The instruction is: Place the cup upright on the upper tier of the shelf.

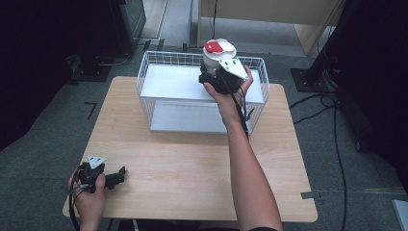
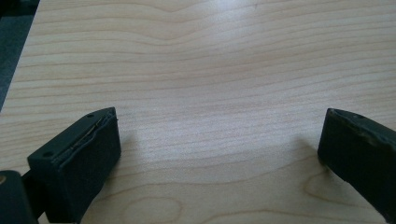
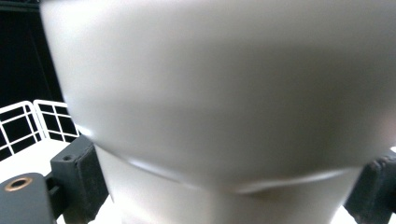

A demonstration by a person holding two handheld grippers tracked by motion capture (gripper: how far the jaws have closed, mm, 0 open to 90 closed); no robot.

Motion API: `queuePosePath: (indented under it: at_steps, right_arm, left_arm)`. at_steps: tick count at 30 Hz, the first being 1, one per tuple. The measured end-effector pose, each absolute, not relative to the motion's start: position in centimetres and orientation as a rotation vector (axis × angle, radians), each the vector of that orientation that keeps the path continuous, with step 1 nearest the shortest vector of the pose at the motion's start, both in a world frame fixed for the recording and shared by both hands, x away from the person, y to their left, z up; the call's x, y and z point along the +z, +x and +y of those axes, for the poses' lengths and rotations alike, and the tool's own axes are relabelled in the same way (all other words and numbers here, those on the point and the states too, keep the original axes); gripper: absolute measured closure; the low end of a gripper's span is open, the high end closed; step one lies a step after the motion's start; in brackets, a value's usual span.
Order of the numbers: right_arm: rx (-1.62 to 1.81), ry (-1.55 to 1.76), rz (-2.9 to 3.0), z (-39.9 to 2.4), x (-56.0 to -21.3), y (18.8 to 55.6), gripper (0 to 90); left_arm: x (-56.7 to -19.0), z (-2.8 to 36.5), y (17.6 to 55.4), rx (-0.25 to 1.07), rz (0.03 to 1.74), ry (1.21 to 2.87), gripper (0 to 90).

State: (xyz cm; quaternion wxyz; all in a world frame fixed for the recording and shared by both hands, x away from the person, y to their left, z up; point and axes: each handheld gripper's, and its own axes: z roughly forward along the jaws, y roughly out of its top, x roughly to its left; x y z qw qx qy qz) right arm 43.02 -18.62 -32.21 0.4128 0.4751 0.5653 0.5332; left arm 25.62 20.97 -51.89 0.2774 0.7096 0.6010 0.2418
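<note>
A white container with a red mark on its lid [image 1: 217,50] is held above the white wire basket [image 1: 159,57] at the far side of the table. My right gripper [image 1: 222,72] is shut on it; in the right gripper view its pale wall [image 3: 224,102] sits between the two black jaws, very close and blurred. My left gripper [image 1: 118,175] rests low at the table's near left corner, open. In the left gripper view its jaws stand wide apart over bare wood, and nothing lies between the fingertips [image 2: 100,140].
The wooden table [image 1: 192,159] has a two-level white wire basket at its far middle. Cables [image 1: 332,103] run over the grey floor at the right, a black stand base [image 1: 308,77] sits beside them, and dark equipment [image 1: 91,67] stands at the far left.
</note>
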Motion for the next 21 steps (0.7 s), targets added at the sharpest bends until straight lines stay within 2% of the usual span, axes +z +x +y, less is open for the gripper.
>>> queuePosePath:
  at_steps: [21]
  right_arm:
    - [1.365,1.178,1.46,-19.3,-32.3,41.6,6.6]
  left_arm:
    - [-51.9,21.0,25.6,0.649,1.613,1.907,0.0]
